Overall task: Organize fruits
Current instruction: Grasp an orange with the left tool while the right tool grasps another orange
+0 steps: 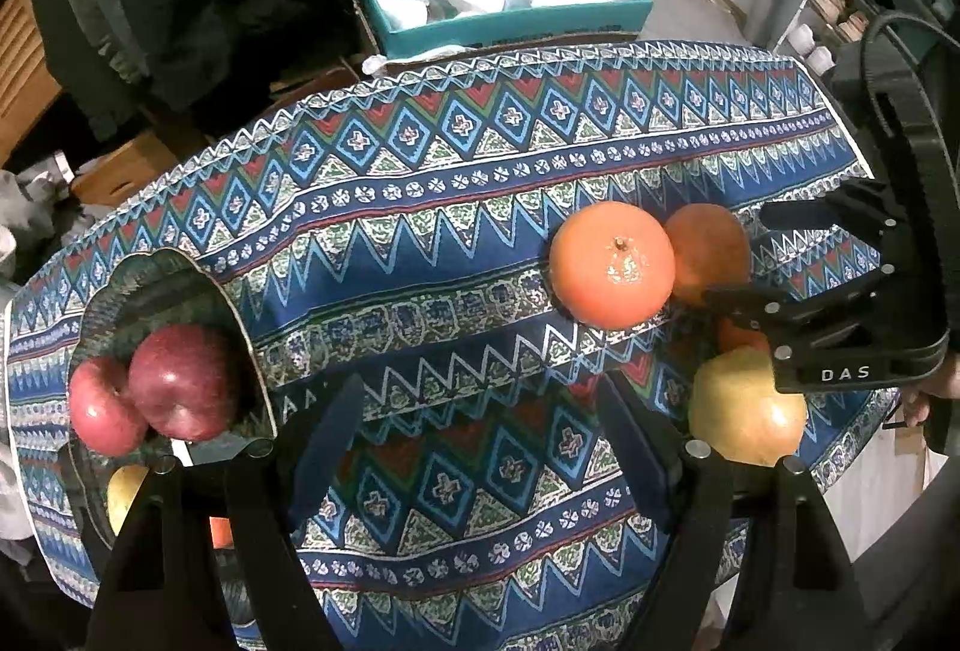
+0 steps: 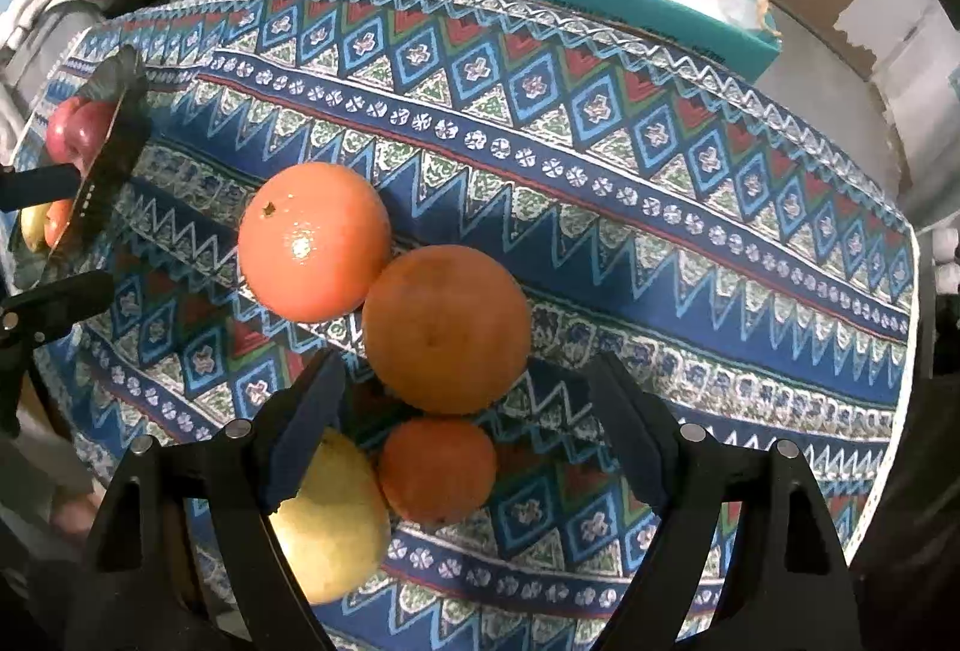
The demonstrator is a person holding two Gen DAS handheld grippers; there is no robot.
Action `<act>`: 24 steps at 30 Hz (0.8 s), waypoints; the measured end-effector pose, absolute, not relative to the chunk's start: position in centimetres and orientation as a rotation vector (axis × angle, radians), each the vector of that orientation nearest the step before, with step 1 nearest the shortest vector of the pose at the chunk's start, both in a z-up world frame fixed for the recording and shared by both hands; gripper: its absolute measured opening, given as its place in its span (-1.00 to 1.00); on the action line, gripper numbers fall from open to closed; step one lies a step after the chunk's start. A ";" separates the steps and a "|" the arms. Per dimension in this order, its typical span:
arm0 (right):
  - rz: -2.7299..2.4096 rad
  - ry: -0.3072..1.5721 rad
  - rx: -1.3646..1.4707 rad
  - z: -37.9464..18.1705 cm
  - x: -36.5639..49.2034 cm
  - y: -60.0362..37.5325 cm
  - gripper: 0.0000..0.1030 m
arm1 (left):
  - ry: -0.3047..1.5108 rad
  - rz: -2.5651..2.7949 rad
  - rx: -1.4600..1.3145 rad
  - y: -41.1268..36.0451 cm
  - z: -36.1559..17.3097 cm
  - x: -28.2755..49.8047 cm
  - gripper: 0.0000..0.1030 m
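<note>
Two large oranges (image 2: 313,242) (image 2: 447,330), a small orange (image 2: 437,471) and a yellow pear (image 2: 333,525) lie together on the patterned tablecloth (image 2: 600,183). My right gripper (image 2: 468,423) is open, its jaws either side of the small orange and just above it. In the left wrist view the oranges (image 1: 612,264) and pear (image 1: 747,411) sit at the right, with the right gripper (image 1: 744,255) over them. My left gripper (image 1: 480,441) is open and empty over bare cloth. A dark glass plate (image 1: 120,285) at the left holds two red apples (image 1: 183,381), a yellow fruit and an orange one.
A teal box (image 1: 510,24) with plastic bags stands beyond the table's far edge. Dark clothing and wooden furniture are at the far left. The table edge curves close on the right.
</note>
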State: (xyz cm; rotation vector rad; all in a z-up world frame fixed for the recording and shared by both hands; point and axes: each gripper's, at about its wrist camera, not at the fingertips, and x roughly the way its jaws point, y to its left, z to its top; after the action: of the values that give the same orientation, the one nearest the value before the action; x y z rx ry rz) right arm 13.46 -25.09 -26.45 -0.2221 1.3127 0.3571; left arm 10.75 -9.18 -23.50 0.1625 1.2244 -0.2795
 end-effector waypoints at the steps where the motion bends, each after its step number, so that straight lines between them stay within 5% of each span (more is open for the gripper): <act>1: 0.364 1.314 -0.225 -26.7 13.6 -24.9 0.63 | 1.226 -0.282 0.162 -9.3 -23.6 10.8 0.57; 12: 0.409 1.314 -0.308 -29.0 14.7 -23.1 0.59 | 1.258 -0.294 0.160 -9.6 -24.9 11.7 0.57; 19: 0.449 1.330 -0.318 -30.5 14.6 -22.2 0.29 | 1.272 -0.321 0.146 -10.6 -25.2 12.3 0.57; 24: 0.421 1.299 -0.260 -30.5 14.2 -23.5 0.27 | 1.278 -0.343 0.129 -11.6 -25.3 12.8 0.58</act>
State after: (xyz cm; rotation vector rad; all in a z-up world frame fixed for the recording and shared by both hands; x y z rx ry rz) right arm 14.19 -23.46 -30.52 -0.2598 1.2989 0.4208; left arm 12.77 -11.59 -25.26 0.1288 1.2779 -0.3431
